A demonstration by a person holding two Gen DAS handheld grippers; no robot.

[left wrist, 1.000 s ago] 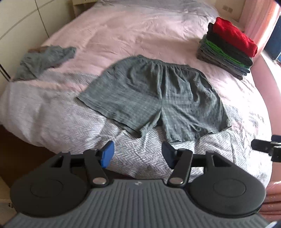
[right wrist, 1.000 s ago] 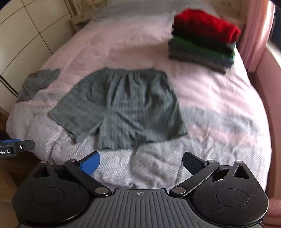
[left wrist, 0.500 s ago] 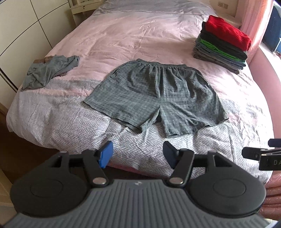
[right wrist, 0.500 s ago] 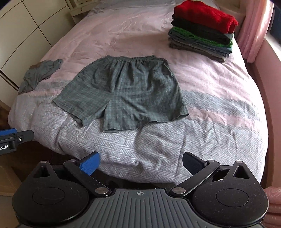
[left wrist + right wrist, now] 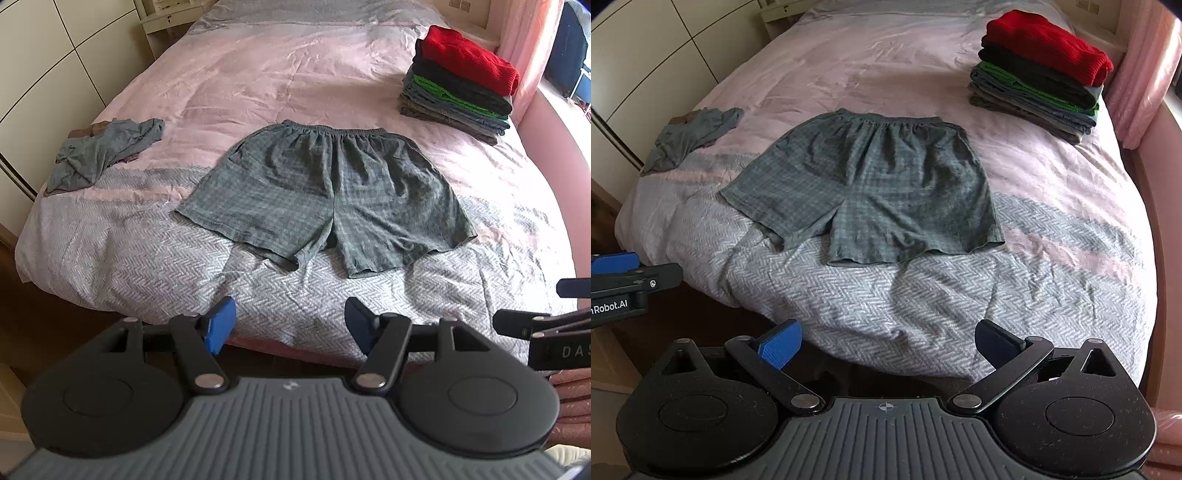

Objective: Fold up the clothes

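Near the foot of the pink-and-grey quilted bed (image 5: pixel 258 74), both the left gripper (image 5: pixel 290 325) and right gripper (image 5: pixel 888 341) hang wide apart and empty, short of the grey-green checked cotton shorts (image 5: pixel 871 184). Those shorts lie flat mid-bed, waistband far, hems slightly rumpled. The thin cloth could bunch, or a jaw could snag the quilt beneath.

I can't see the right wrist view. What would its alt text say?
Grey shorts lie spread flat on a bed, waistband at the far end. The open right gripper is in front, short of the bed and holding nothing. A stack of folded clothes sits far right, a crumpled garment far left.
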